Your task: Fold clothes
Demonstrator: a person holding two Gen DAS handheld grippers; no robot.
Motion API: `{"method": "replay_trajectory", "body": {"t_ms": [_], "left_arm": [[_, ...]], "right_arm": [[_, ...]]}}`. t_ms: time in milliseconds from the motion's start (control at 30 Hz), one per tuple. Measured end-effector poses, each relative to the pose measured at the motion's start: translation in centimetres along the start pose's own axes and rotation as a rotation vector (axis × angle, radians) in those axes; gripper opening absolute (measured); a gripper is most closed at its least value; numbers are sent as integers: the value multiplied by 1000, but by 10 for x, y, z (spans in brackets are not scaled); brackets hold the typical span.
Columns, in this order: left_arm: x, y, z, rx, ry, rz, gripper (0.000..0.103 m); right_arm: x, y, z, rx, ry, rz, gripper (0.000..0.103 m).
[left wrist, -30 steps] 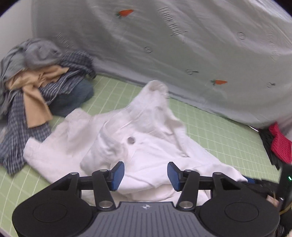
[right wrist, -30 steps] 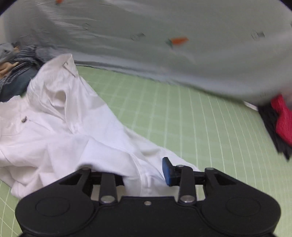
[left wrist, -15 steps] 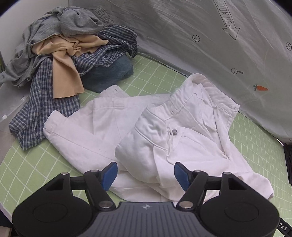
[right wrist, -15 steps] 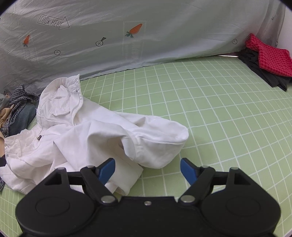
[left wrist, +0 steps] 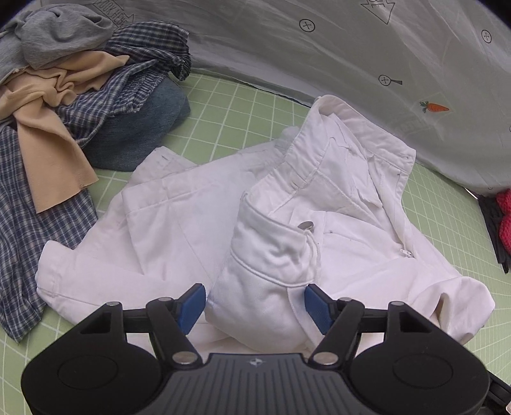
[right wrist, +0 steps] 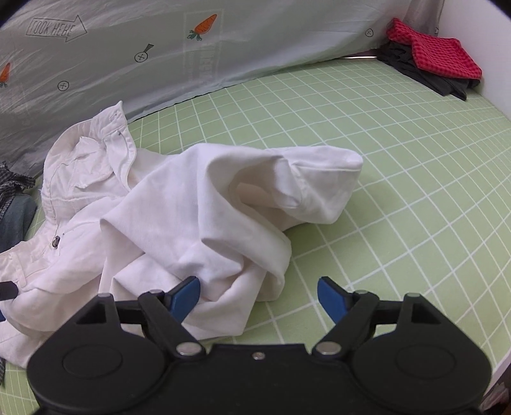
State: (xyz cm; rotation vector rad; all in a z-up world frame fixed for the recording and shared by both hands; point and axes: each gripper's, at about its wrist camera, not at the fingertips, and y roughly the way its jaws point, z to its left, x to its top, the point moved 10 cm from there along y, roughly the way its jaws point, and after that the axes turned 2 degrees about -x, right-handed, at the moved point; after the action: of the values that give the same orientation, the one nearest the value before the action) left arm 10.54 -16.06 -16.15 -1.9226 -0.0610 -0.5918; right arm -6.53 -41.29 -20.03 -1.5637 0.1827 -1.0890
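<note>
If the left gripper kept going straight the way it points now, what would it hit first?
Most likely the bunched waistband fold of the white trousers, which sits right ahead of the open left gripper; depth is hard to judge.

Grey backdrop sheet (right wrist: pixel 255 48) printed with "LOOK HERE" inside an arrow outline (right wrist: pixel 57 29), carrot pictures (right wrist: pixel 204 25), small crossed-circle marks (right wrist: pixel 63 85), no other legible text
</note>
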Motion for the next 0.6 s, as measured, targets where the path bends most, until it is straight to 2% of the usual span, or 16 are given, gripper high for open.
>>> {"method": "replay_trajectory", "body": {"t_ms": [100,300,333,367,400,433,467,600], "left_arm": [[2,4,2,-30,13,14,69],[12,14,6,-71,6,26,56],[13,15,7,-79,-6,26,49],[13,15,8,-88,-23,24,44],[13,15,8,-95,-39,20,32],[13,14,7,-100,-54,15,27],[12,13,7,-104,-69,11,26],[9,0,3,-75,-78,-39,16]], "right_arm": [[-5,10,5,-30,35,29,82],[-10,25,5,-50,94,61,81],[-10,26,6,-33,104,62,76],[-9,27,6,-10,114,62,62],[-9,28,7,12,121,63,54],[-7,28,7,25,115,61,35],[-5,28,8,32,103,56,24],[5,27,0,64,67,35,11]]}}
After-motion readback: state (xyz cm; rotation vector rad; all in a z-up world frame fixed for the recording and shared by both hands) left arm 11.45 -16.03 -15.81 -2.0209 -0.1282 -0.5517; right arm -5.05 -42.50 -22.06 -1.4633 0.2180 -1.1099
